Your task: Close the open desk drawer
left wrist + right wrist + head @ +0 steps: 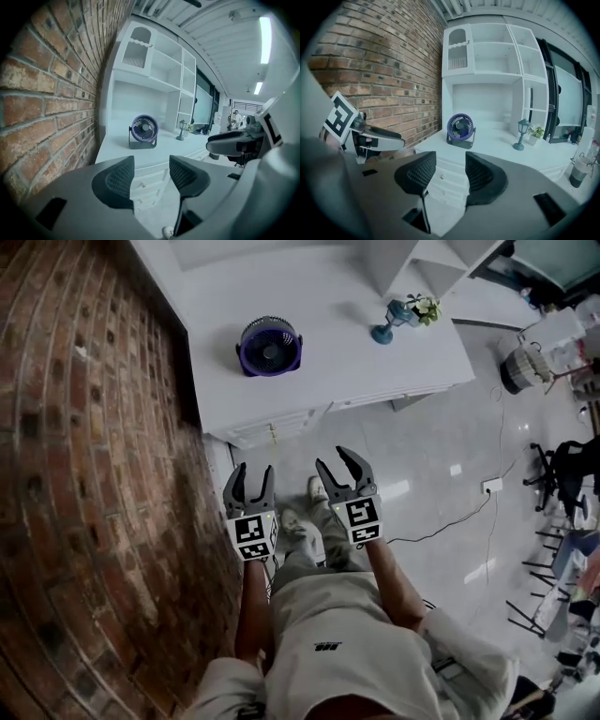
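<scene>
White desk drawer (pixel 265 433), pulled slightly out, leftmost

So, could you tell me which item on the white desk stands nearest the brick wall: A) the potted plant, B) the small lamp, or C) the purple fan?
C: the purple fan sits on the desk toward the brick wall, while the small lamp and potted plant stand together at the far end.

- Surface (pixel 375 343): far part cut off by the head view's top edge.
- Drawers (pixel 446 183): fronts partly hidden behind the right gripper (pixel 450 161); whether one stands open cannot be told.
</scene>
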Motion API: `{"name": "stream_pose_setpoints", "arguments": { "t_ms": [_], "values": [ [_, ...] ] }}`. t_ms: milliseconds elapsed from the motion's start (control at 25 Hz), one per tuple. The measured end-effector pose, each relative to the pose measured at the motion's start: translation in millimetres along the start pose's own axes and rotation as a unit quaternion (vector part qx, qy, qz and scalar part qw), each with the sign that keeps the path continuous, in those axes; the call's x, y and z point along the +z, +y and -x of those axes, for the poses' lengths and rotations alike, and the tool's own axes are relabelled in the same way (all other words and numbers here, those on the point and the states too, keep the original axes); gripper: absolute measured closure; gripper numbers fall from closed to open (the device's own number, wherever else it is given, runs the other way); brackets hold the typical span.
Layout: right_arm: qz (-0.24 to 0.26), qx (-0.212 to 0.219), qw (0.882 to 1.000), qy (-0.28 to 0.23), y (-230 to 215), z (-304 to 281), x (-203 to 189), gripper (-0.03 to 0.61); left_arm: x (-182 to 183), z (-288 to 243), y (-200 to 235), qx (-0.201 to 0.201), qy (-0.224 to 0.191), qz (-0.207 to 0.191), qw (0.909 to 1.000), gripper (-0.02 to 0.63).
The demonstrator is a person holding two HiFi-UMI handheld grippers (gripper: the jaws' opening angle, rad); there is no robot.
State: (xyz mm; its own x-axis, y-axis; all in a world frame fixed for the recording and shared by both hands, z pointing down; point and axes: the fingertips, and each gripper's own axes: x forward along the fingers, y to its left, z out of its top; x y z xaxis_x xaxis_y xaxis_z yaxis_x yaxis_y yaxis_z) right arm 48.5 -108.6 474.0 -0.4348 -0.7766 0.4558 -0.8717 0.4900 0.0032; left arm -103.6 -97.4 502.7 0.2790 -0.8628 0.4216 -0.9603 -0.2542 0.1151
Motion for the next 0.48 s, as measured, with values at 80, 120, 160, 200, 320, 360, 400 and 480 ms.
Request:
{"name": "stream_pose_setpoints", "arguments": {
  "t_ms": [80, 120, 160, 200, 320, 360, 400, 480],
  "values": [
    [0.001, -0.001, 1.0, -0.007, 3.6, 7.9, 5.0, 0.38, 4.8, 9.1, -3.2, -0.001, -0.007, -0.002, 1.0, 0.368],
    [0.004, -0.002, 1.0, -0.011, 5.8, 11.6, 8.1, 0.38, 7.0, 13.2, -4.3, -0.002, -0.01, -0.003, 0.9999, 0.369],
    [0.006, -0.002, 1.0, -0.015, 7.7, 14.8, 11.4, 0.38, 9.4, 16.8, -5.1, -0.002, -0.014, -0.003, 0.9999, 0.37],
    [0.008, -0.002, 1.0, -0.019, 9.2, 17.7, 15.0, 0.38, 12.2, 19.9, -5.6, -0.002, -0.018, -0.004, 0.9998, 0.371],
    [0.01, -0.003, 1.0, -0.029, 13.7, 25.2, 24.4, 0.38, 20.4, 29.2, -6.5, -0.001, -0.028, -0.006, 0.9996, 0.374],
    [0.009, -0.002, 0.999, -0.031, 15.5, 27.3, 26.5, 0.38, 22.3, 32.7, -6.4, -0.001, -0.029, -0.007, 0.9995, 0.376],
    [0.009, -0.002, 0.999, -0.033, 17.5, 29.4, 28.1, 0.38, 23.7, 36.4, -6.1, 0.0, -0.03, -0.008, 0.9995, 0.377],
    [0.008, -0.001, 0.999, -0.035, 21.7, 33.3, 30.7, 0.38, 25.8, 43.8, -5.4, 0.001, -0.032, -0.008, 0.9994, 0.379]
  ]
}}
